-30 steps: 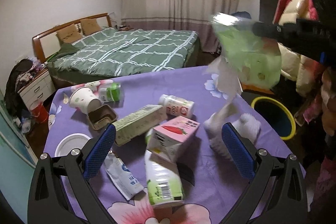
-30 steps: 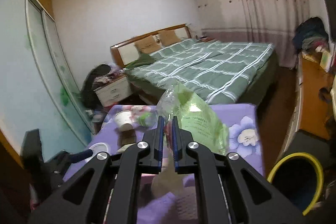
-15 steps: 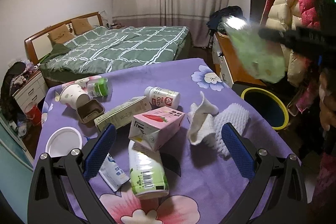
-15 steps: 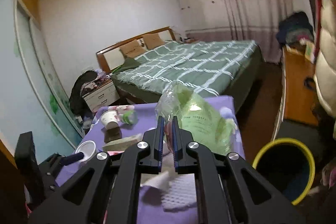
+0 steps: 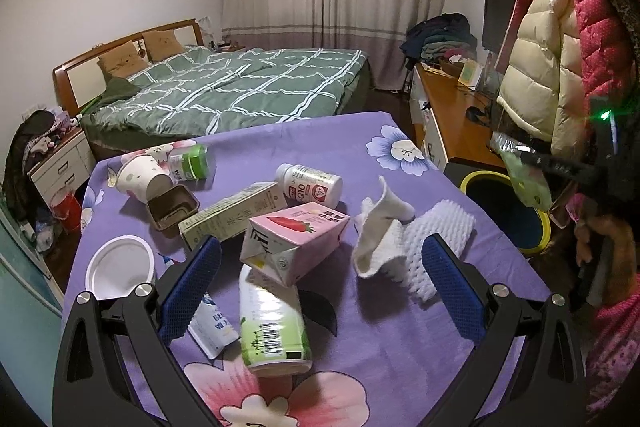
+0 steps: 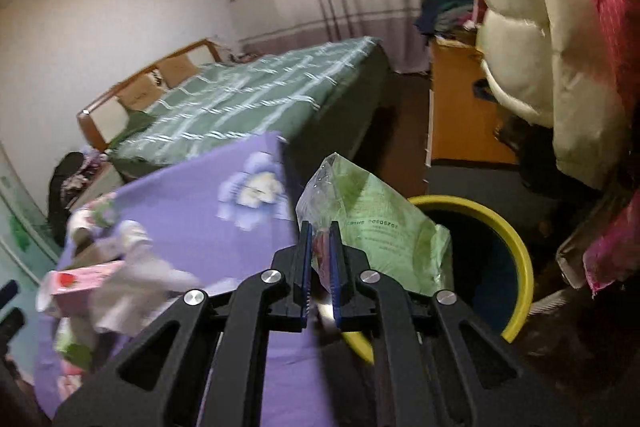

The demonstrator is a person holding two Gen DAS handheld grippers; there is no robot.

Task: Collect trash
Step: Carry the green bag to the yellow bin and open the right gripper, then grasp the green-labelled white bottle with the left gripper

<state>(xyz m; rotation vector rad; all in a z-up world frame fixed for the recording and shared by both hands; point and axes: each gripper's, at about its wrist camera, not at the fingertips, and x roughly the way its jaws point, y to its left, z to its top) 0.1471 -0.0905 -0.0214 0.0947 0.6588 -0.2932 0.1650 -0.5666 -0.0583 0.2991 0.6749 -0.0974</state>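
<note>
R gripper point(image 6: 320, 247): pressed together, pinching a green plastic bag point(image 6: 384, 223) w/ the pads clamping its clear end; bag is hanging just over the near rim of the bin.
Bin point(image 6: 516, 259): yellow-rimmed, dark inside, sitting on the floor at 3 o'clock of the tabletop, beside its edge.
L gripper point(image 5: 320, 283): spread wide, nothing btwn the pads, hovering over the tabletop point(image 5: 400, 339) w/ purple floral cloth.
Trash btwn L pads: pink strawberry carton point(image 5: 294, 241) leaning on a white-green bottle point(image 5: 272, 327) lying at 6 o'clock.
Other trash: white foam net point(image 5: 436, 239) & crumpled white tissue point(image 5: 378, 231) at 3 o'clock; white bottle point(image 5: 310, 183) and long green box point(image 5: 234, 215) at 12; paper cup point(image 5: 138, 177), brown tray point(image 5: 172, 207), white lid point(image 5: 120, 267) at 10.
Bag in L view point(image 5: 524, 175): at far right, above the bin point(image 5: 480, 183).
</note>
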